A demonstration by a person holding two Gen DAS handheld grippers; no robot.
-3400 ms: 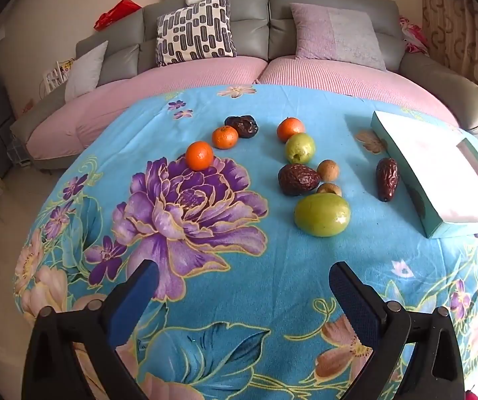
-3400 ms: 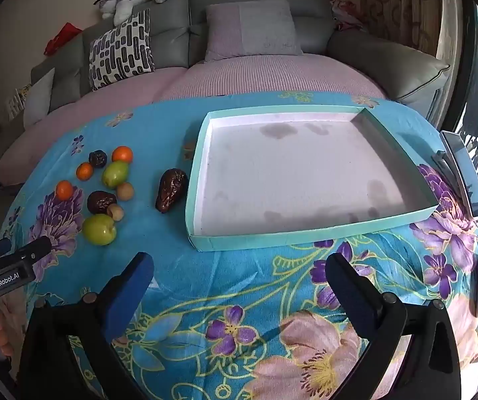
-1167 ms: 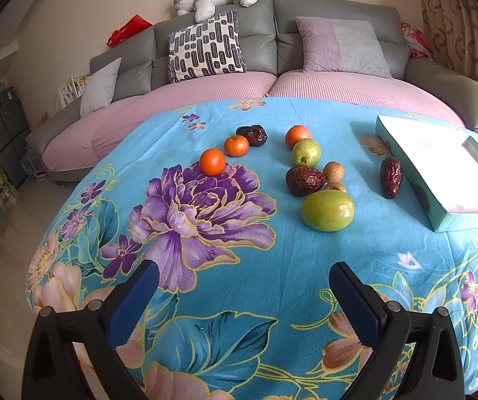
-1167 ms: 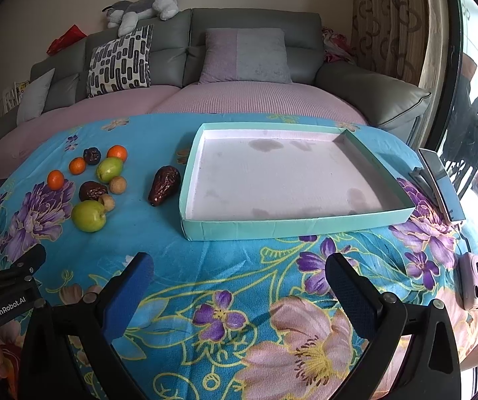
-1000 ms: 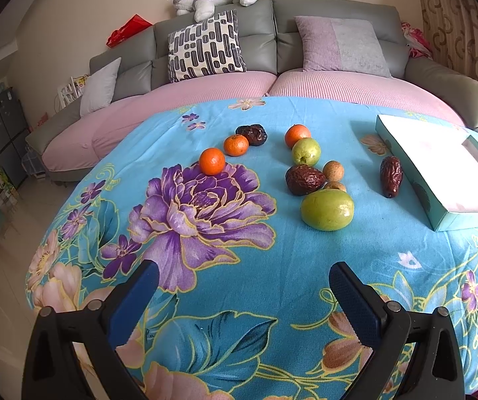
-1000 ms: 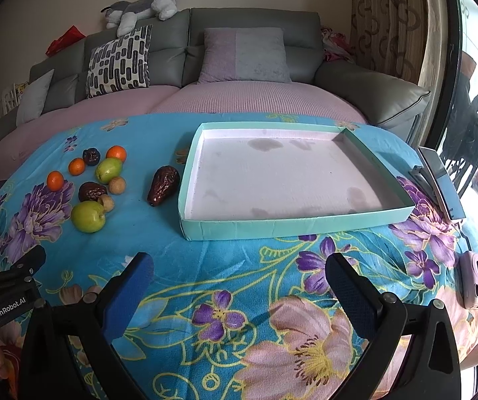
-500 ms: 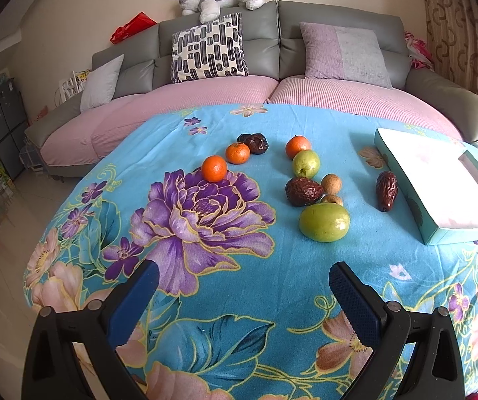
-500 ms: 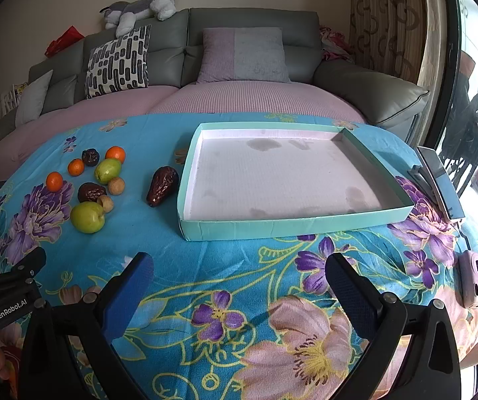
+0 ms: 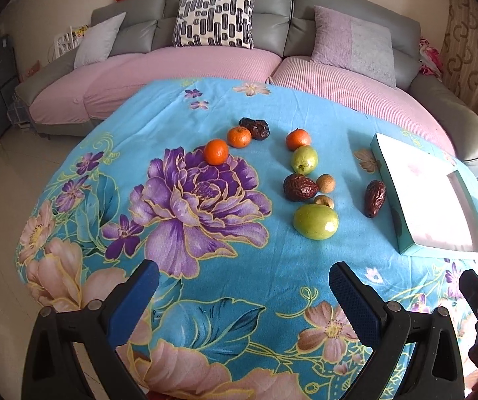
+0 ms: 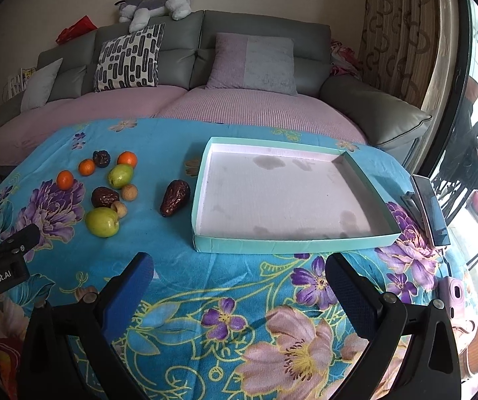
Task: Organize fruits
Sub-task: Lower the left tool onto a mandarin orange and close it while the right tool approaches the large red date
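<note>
Fruits lie loose on the blue floral tablecloth: three small oranges (image 9: 216, 151), two green fruits (image 9: 315, 221), dark red dates (image 9: 299, 187), one date (image 9: 374, 198) beside the tray, and small brown nuts (image 9: 325, 182). The shallow teal tray (image 10: 289, 243) with a white floor is empty, to the right of the fruits. My left gripper (image 9: 244, 283) is open and empty above the near table edge, short of the fruits. My right gripper (image 10: 239, 275) is open and empty in front of the tray's near wall. The left gripper's body shows in the right wrist view (image 10: 2, 263).
A grey and pink sofa (image 10: 239, 106) with cushions curves behind the table. A phone (image 10: 430, 210) lies at the table's right edge and a pink camera (image 10: 454, 295) lies nearer. A window is at far right.
Both grippers have tilted down and moved a little toward the table; the fruits and tray sit lower in view. Nothing on the table has moved.
</note>
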